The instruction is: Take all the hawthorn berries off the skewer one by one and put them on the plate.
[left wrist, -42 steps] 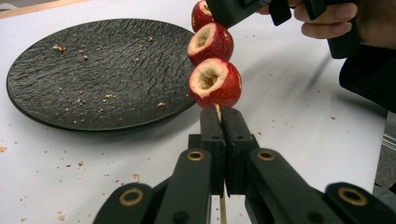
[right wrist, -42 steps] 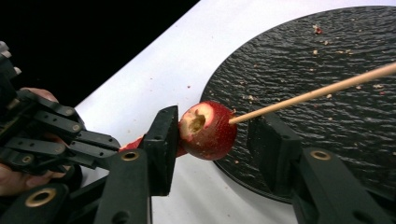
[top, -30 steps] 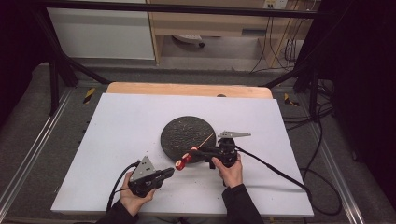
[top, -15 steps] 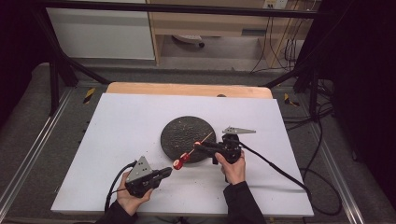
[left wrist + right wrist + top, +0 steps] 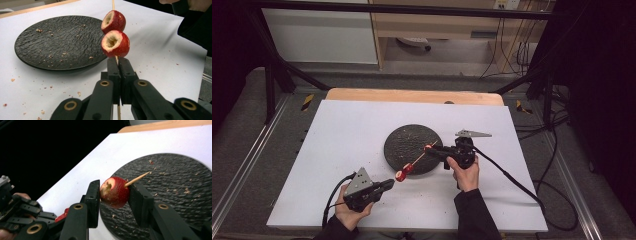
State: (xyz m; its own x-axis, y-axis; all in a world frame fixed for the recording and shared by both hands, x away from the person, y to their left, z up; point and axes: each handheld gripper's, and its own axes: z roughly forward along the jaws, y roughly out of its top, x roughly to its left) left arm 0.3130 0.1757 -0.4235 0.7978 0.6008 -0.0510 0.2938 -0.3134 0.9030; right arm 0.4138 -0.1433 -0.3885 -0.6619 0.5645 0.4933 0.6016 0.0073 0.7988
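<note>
While the left gripper (image 5: 117, 65) pinches the thin wooden skewer (image 5: 416, 160) low, its long axis runs toward two o'clock, where the right gripper (image 5: 113, 192) clamps the red hollowed fruit (image 5: 114, 192) at the tip, over the round black slate plate (image 5: 404, 140).

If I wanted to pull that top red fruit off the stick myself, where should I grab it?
Grip the top fruit across its round sides, coming square to the skewer, as the right gripper does now. The stick's point pokes out past it, so it should slide off that way while the left gripper clamps the bare end.
</note>
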